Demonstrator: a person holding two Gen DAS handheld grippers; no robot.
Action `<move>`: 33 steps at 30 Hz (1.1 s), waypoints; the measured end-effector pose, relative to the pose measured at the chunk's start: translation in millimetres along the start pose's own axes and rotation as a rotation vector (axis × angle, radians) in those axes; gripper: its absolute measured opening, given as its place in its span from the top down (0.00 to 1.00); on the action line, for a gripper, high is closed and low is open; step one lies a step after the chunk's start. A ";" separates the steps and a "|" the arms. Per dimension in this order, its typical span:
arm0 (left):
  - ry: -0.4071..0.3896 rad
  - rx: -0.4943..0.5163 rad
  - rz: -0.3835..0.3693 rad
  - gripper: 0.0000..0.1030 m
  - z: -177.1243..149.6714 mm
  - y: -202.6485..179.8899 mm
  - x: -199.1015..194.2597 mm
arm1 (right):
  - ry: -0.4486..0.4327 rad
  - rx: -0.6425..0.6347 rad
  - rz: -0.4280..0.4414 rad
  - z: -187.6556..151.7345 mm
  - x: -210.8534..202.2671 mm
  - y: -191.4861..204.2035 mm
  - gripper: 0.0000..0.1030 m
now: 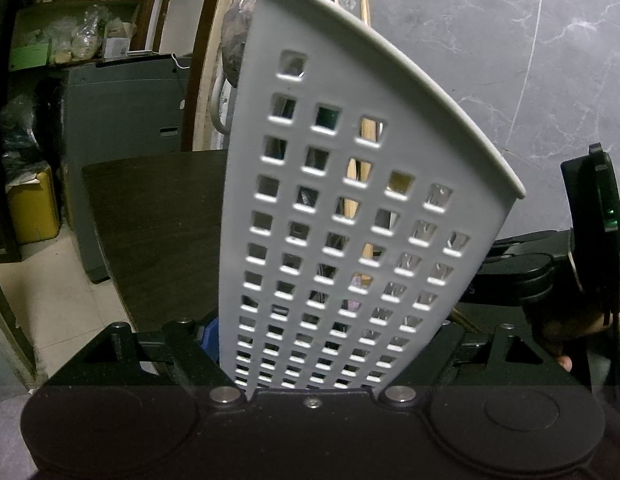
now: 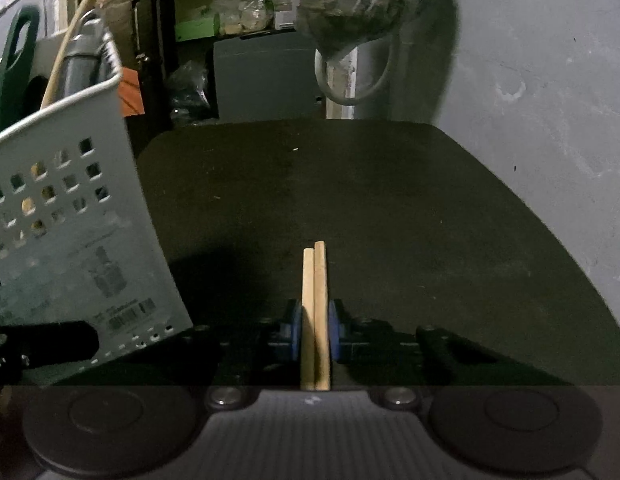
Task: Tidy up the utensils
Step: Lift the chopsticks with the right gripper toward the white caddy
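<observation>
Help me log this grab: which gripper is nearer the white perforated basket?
Left. The left gripper is clamped on the basket itself; the right gripper sits beside it, shut on two wooden chopsticks.

Home storeroom: cluttered shelves (image 2: 238,12), bags.

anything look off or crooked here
The grey perforated plastic utensil basket is tilted, not upright on the dark table; the left gripper grips its lower end. The right gripper is shut on two wooden chopsticks, their tips slightly uneven.
</observation>
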State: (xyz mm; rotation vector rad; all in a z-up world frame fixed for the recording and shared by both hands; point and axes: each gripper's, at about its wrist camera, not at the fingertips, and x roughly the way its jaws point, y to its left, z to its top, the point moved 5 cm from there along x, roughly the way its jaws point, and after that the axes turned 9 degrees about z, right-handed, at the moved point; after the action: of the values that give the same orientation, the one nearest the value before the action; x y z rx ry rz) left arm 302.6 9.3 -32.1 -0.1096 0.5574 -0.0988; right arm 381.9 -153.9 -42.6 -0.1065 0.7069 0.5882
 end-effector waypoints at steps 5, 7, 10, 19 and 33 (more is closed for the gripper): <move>0.000 0.001 -0.001 0.20 0.1 -0.7 0.6 | 0.026 0.005 0.025 2.3 -0.7 -1.3 0.82; 0.000 0.002 -0.001 0.20 0.2 -1.1 1.0 | 0.046 0.023 0.048 3.8 -1.3 -6.1 0.80; 0.000 0.002 -0.002 0.20 0.0 -1.2 1.3 | 0.084 0.017 0.076 6.3 -2.5 -9.0 0.68; -0.002 -0.006 -0.006 0.19 0.1 -1.9 3.2 | 0.201 -0.014 0.102 14.9 -4.0 -5.2 0.85; -0.005 -0.010 -0.013 0.20 -1.1 3.6 3.0 | -0.034 0.240 0.217 15.3 -32.5 -35.2 0.86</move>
State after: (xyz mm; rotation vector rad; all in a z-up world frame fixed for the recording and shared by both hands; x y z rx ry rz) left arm 304.8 12.4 -35.1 -0.1235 0.5523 -0.1083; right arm 390.1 -194.3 -13.7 0.2051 0.7556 0.7059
